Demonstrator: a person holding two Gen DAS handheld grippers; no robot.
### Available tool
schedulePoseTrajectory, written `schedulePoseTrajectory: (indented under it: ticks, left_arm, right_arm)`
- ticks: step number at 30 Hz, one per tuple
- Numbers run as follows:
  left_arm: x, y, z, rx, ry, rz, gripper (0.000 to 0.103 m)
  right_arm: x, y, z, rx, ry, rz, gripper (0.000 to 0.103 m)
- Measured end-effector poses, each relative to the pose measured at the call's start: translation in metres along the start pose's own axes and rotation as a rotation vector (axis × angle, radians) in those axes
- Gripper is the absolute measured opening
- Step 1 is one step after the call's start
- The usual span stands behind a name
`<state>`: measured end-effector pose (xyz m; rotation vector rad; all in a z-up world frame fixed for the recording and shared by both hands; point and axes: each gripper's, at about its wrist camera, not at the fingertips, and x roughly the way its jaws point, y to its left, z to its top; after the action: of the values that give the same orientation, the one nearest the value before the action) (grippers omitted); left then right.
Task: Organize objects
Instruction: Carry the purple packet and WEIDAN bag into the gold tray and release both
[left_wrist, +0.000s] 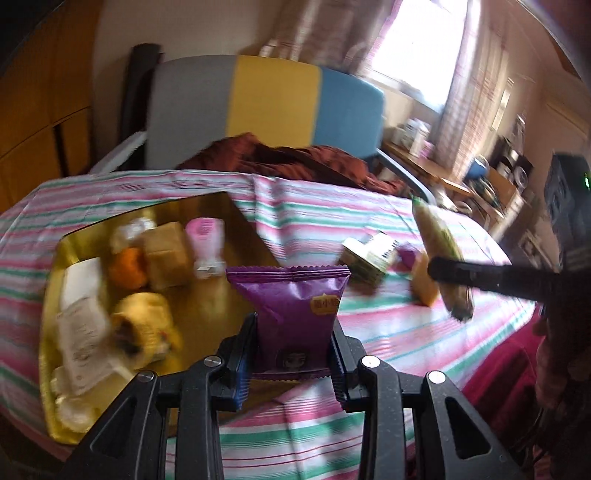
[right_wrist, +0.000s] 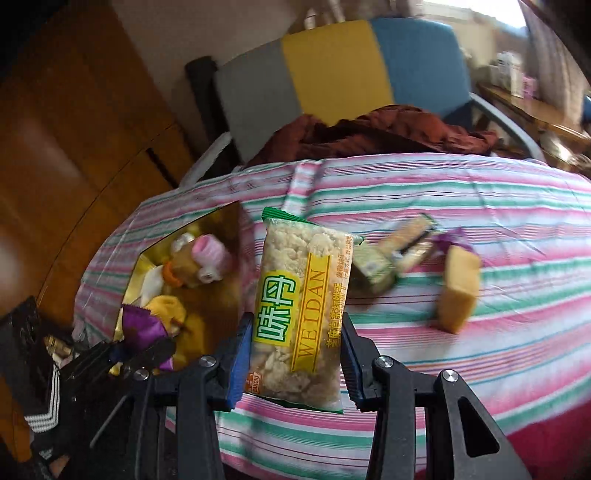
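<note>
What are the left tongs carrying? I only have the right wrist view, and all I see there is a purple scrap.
Observer: The left tongs are shut on a purple foil snack packet with a serrated top edge, held upright.
Operator: Is it over the tray yet?
Observer: It hangs by the near right edge of the gold rectangular tray, partly over the striped tablecloth.
Operator: Is there free space in the tray?
Observer: Yes, its right part looks bare; the snacks are crowded on the left.
</note>
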<state>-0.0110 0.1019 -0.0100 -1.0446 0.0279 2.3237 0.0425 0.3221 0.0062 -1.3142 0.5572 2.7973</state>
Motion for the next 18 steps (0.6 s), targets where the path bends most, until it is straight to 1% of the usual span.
schedulePoseTrajectory:
  ticks: [4, 6, 9, 12, 14, 16, 18]
  left_arm:
    - [-0.016, 0.053, -0.001, -0.134, -0.014, 0.04, 0.035]
    - [-0.026, 0.08, -0.003, -0.197, -0.029, 0.079, 0.035]
    - [-0.041, 0.113, -0.008, -0.257, -0.052, 0.144, 0.035]
    - [-0.047, 0.131, -0.011, -0.292, -0.057, 0.177, 0.035]
    - [-0.046, 0.134, -0.011, -0.305, -0.055, 0.166, 0.035]
    - [-0.043, 0.131, -0.009, -0.308, -0.052, 0.128, 0.035]
    - [-0.038, 0.122, -0.006, -0.288, -0.047, 0.089, 0.035]
  right_arm:
    - [0.023, 0.035, -0.001, -0.068, 0.046, 0.055, 0.043]
    - [0.034, 0.05, -0.001, -0.099, 0.068, 0.078, 0.043]
    - [0.049, 0.07, -0.004, -0.139, 0.098, 0.106, 0.044]
    - [0.063, 0.086, -0.005, -0.171, 0.123, 0.119, 0.044]
    - [0.072, 0.094, -0.005, -0.194, 0.131, 0.114, 0.044]
    - [0.079, 0.099, -0.005, -0.207, 0.136, 0.094, 0.044]
    - [0.083, 0.099, -0.005, -0.2, 0.142, 0.087, 0.044]
